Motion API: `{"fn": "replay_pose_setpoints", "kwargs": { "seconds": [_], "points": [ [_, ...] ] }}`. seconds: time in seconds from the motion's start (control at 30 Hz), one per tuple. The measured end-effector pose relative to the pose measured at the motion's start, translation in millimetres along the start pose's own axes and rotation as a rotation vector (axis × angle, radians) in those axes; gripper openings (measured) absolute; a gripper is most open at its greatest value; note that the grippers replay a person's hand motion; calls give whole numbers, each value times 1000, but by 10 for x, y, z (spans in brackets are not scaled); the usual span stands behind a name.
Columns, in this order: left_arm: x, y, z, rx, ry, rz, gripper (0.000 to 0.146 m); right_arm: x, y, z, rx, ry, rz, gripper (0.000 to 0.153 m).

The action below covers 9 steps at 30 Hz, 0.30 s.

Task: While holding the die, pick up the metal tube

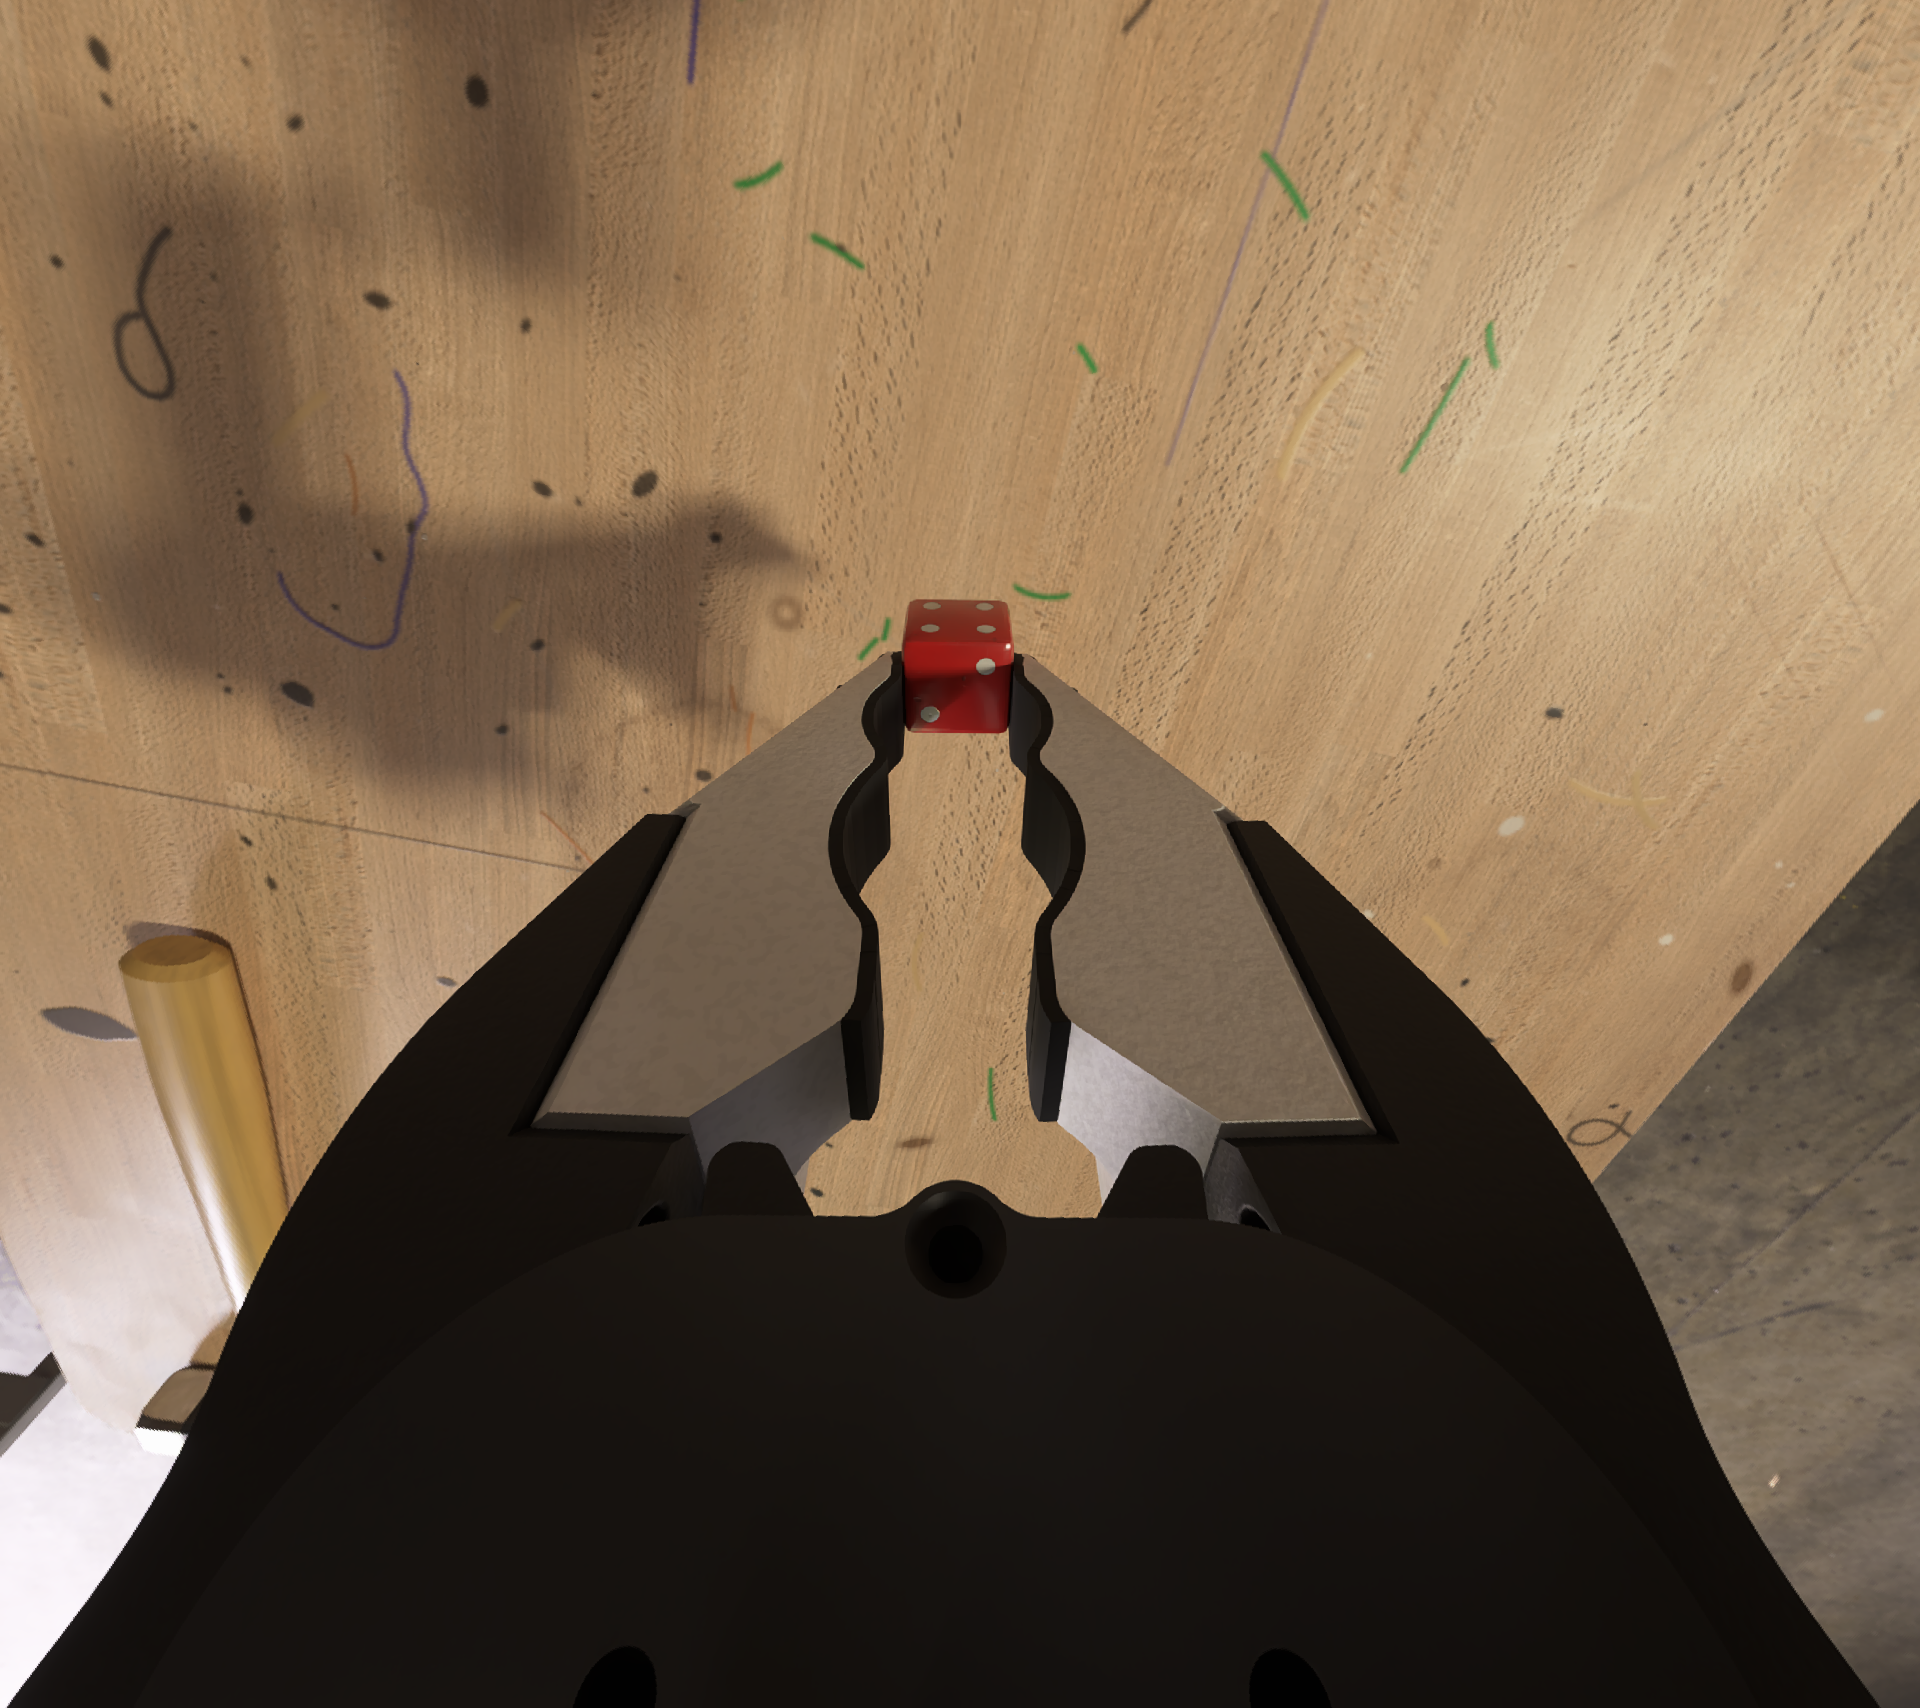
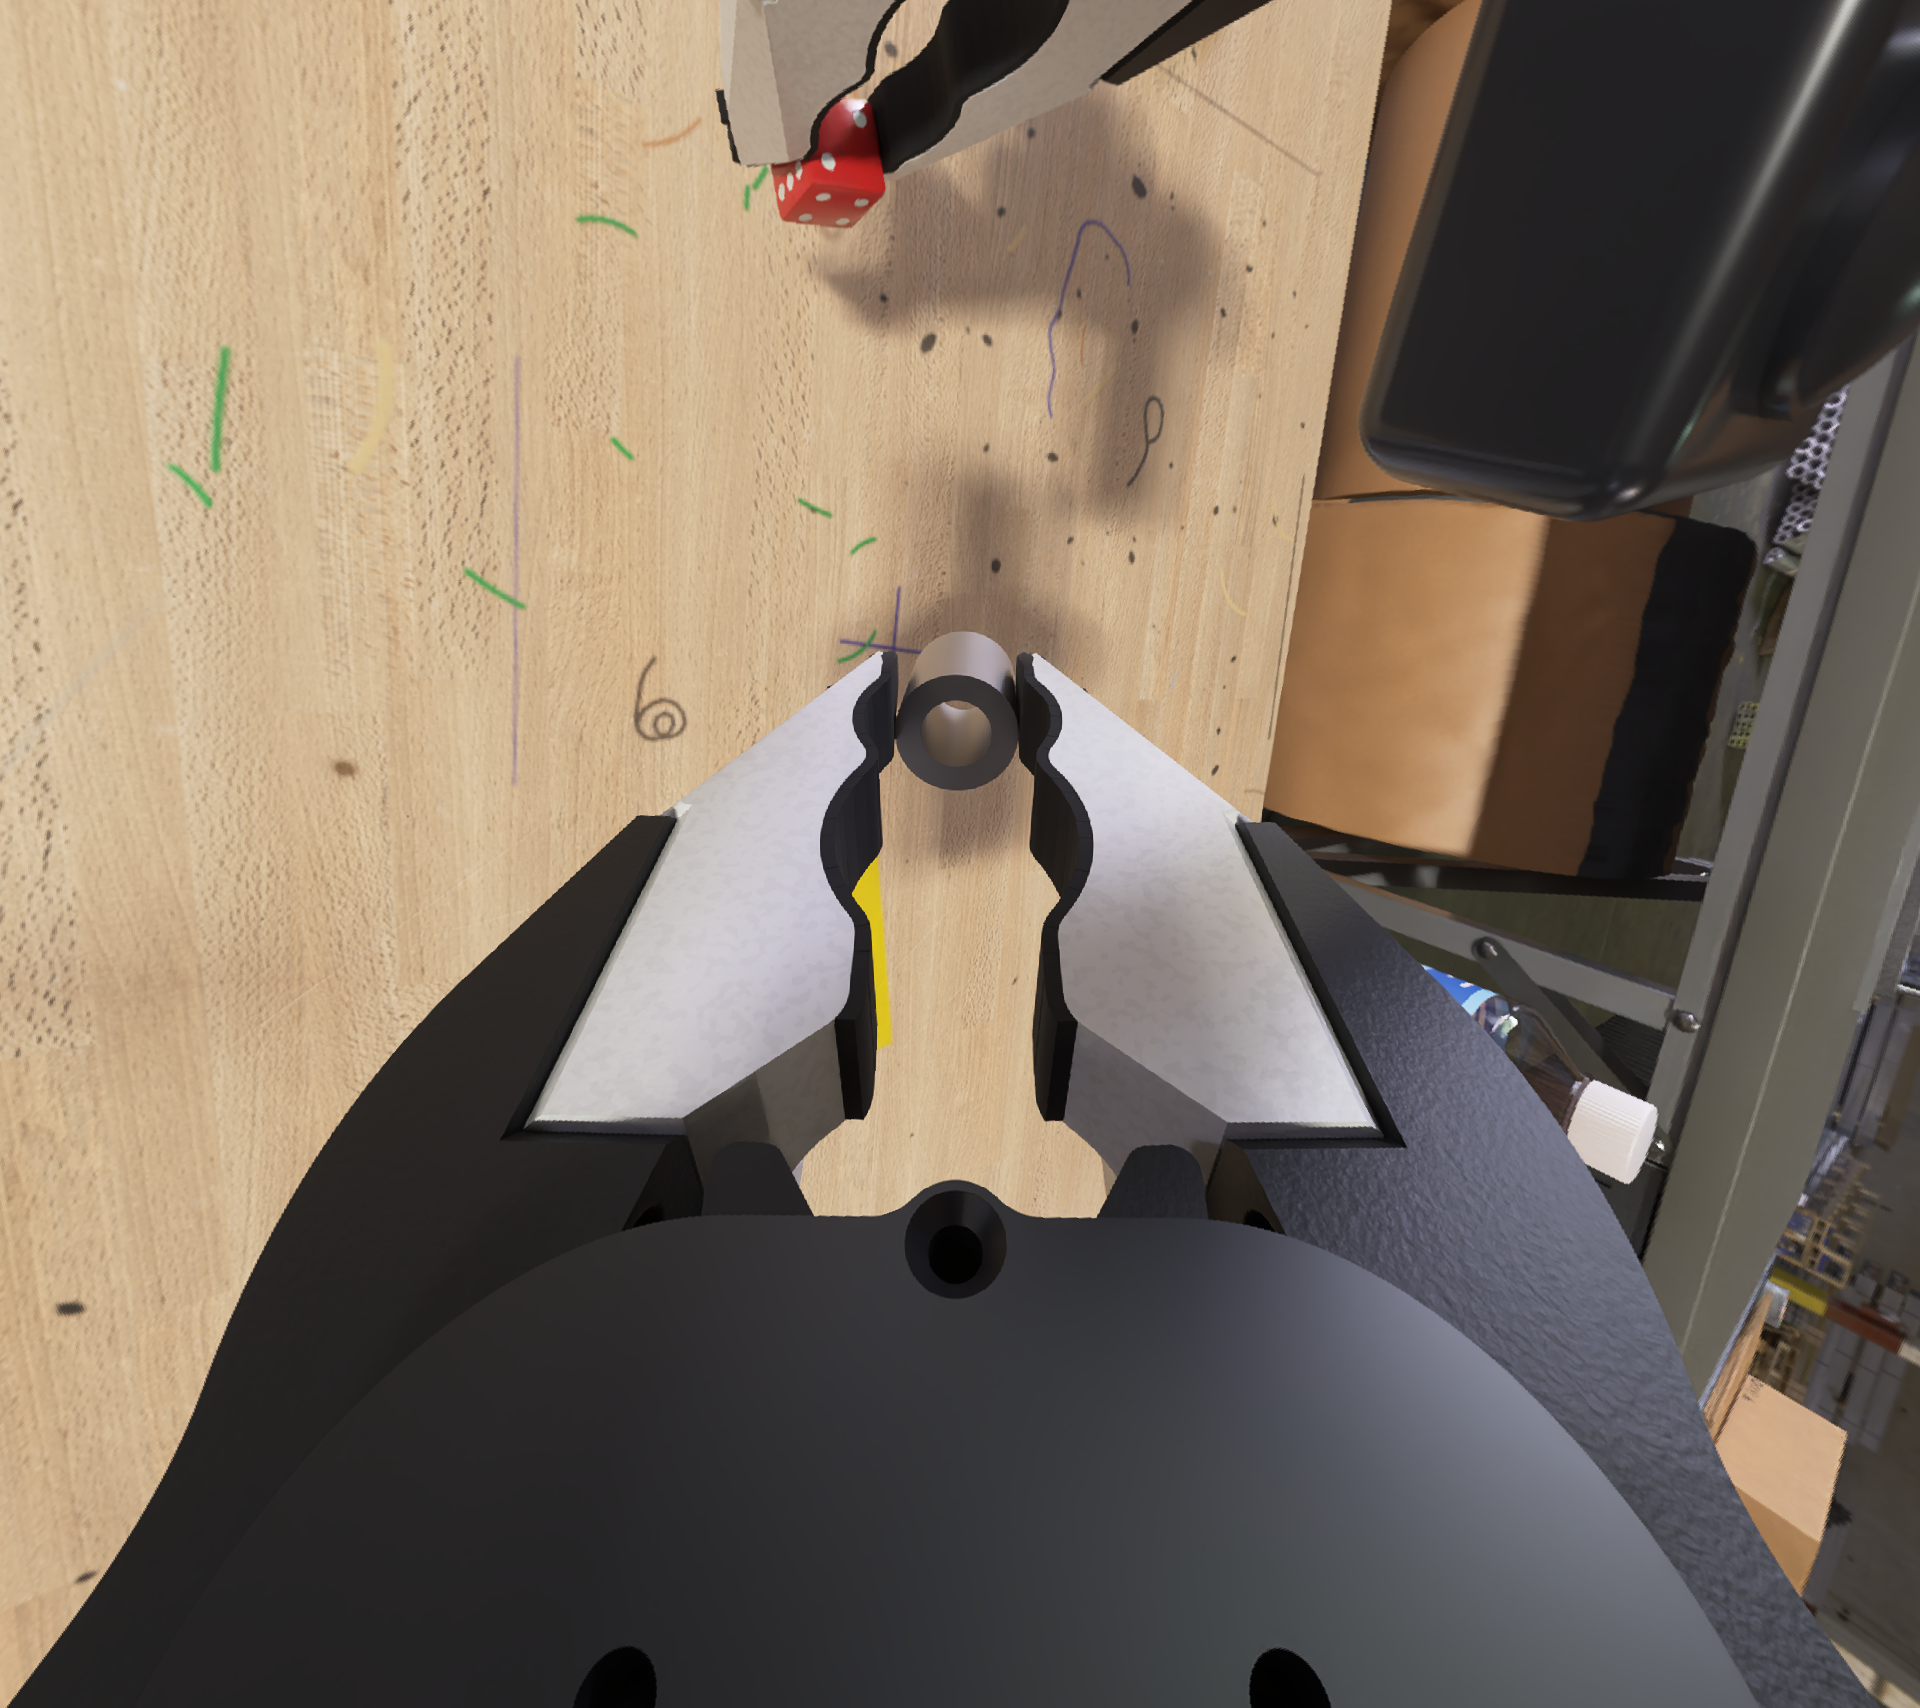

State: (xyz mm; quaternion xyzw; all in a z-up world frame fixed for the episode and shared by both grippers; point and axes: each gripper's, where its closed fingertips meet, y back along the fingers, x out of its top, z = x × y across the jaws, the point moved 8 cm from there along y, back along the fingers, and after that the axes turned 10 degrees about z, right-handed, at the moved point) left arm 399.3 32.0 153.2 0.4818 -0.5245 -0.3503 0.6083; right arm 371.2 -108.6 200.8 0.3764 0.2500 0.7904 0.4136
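Note:
My left gripper [image 1: 957, 684] is shut on a red die [image 1: 956, 645] with white pips, held at its fingertips over the wooden table [image 1: 1247, 411]. In the right wrist view the left gripper [image 2: 821, 141] comes in from the top with the die [image 2: 831, 191] at its tips, just above the wood. My right gripper [image 2: 956, 702] is shut on a short grey metal tube [image 2: 961, 659]. Both fingertips press its sides, and its open end faces the camera. A shadow lies on the table under the tube.
A yellow wooden dowel [image 1: 197, 1087] lies near the table's left edge; a yellow strip [image 2: 875, 952] shows between my right fingers. Past the table's right edge are cardboard boxes [image 2: 1455, 682], a metal frame and a bottle with a white cap [image 2: 1605, 1128]. Floor [image 1: 1766, 1191] shows at the right.

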Motion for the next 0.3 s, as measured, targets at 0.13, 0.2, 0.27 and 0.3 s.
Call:
{"fn": "replay_pose_setpoints", "kwargs": {
  "seconds": [0.13,0.2,0.27,0.3],
  "points": [
    [-38,-3,9,-13,-2,11,19,55,45,-26,2,2,55,23],
    [-39,14,9,-11,-6,12,19,87,74,-23,-14,10,71,23],
    [-21,39,16,-3,-12,25,19,112,86,-17,-35,18,81,23],
    [-12,47,25,-2,-18,34,19,118,82,-16,-35,15,95,23]
  ]
}}
